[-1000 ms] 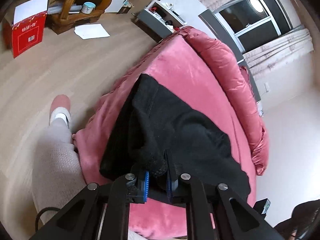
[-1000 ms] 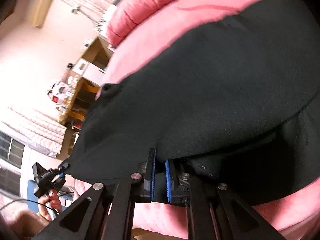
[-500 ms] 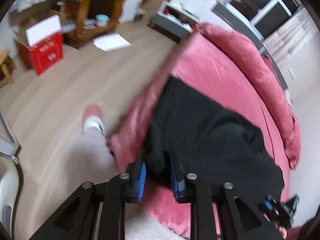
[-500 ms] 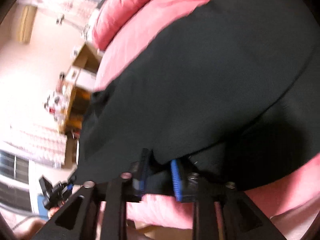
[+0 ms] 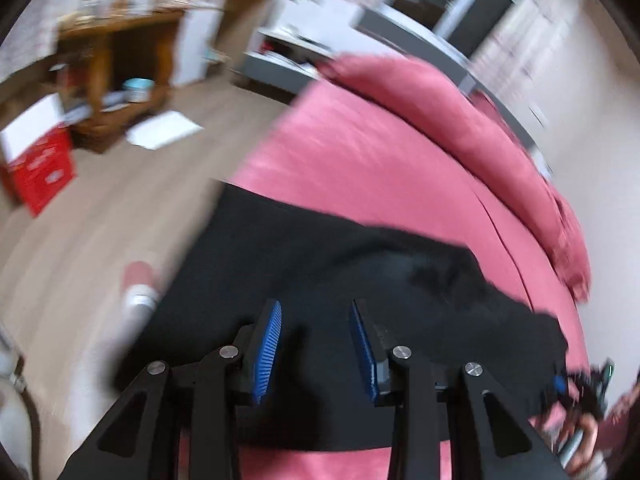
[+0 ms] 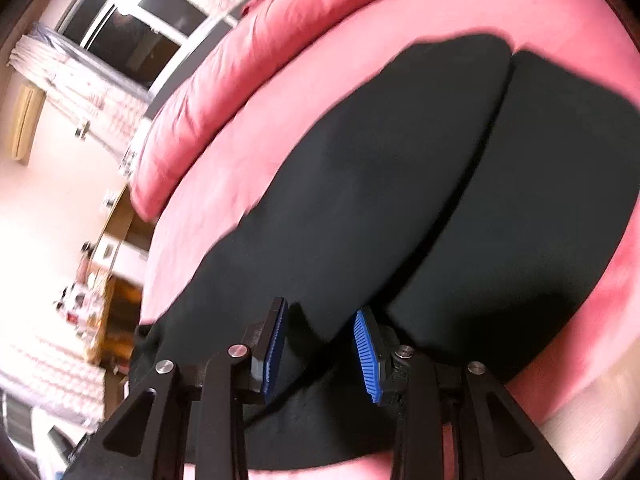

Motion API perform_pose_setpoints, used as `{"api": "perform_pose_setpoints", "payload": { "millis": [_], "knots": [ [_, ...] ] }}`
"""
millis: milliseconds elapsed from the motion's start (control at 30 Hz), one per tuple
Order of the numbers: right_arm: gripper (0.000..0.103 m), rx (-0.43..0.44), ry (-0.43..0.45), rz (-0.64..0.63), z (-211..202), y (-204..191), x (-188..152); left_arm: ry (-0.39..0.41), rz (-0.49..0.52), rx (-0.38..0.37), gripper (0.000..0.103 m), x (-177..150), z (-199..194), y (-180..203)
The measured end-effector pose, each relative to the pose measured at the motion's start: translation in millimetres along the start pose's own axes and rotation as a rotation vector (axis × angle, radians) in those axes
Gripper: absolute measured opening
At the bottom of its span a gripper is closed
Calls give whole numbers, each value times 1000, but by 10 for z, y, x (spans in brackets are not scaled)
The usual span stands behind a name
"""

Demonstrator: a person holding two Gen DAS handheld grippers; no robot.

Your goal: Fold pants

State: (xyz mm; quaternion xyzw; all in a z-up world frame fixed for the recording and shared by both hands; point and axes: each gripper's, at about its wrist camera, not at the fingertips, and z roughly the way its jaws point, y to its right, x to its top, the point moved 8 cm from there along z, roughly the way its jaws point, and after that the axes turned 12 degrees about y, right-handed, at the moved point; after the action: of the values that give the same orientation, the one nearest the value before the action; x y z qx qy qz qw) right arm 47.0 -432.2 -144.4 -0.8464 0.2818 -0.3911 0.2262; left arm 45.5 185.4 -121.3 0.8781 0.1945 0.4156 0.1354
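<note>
With both my left gripper (image 5: 315,344) and right gripper (image 6: 320,346) jaws open, the black pants (image 6: 400,200), lying at the bed (image 5: 360,152) edge, could slide off toward the floor.

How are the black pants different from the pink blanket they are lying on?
The black pants are dark and matte; the pink blanket is bright with a slight sheen. The pants lie flat and smooth with one long line down the middle; the blanket bunches into a puffy, wrinkled roll at its far edge. The pants cover only part of the bed; the blanket spreads well beyond them on every visible side. Both are soft cloth.
</note>
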Motion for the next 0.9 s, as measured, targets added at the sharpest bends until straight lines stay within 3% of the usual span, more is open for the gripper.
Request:
{"api": "perform_pose_setpoints", "payload": {
  "millis": [133,300,367,400,467,733,900],
  "knots": [
    [35,-35,79,35,41,273,378,-64,52,-96,35,-230,415,488],
    [35,-79,141,134,147,610,786,-103,139,-83,35,-514,641,691],
    [35,-92,154,157,212,686,890,-84,176,-79,36,-562,630,707],
    [30,-101,154,162,246,715,921,-81,185,-78,36,-568,618,709],
    [7,-96,163,159,208,701,917,-78,173,-84,36,-564,562,714],
    [8,-63,280,-74,-482,169,984,-49,121,-127,36,-554,449,654],
    [7,-138,229,-53,-662,527,811,-57,95,-167,36,-550,439,668]
  ]
}}
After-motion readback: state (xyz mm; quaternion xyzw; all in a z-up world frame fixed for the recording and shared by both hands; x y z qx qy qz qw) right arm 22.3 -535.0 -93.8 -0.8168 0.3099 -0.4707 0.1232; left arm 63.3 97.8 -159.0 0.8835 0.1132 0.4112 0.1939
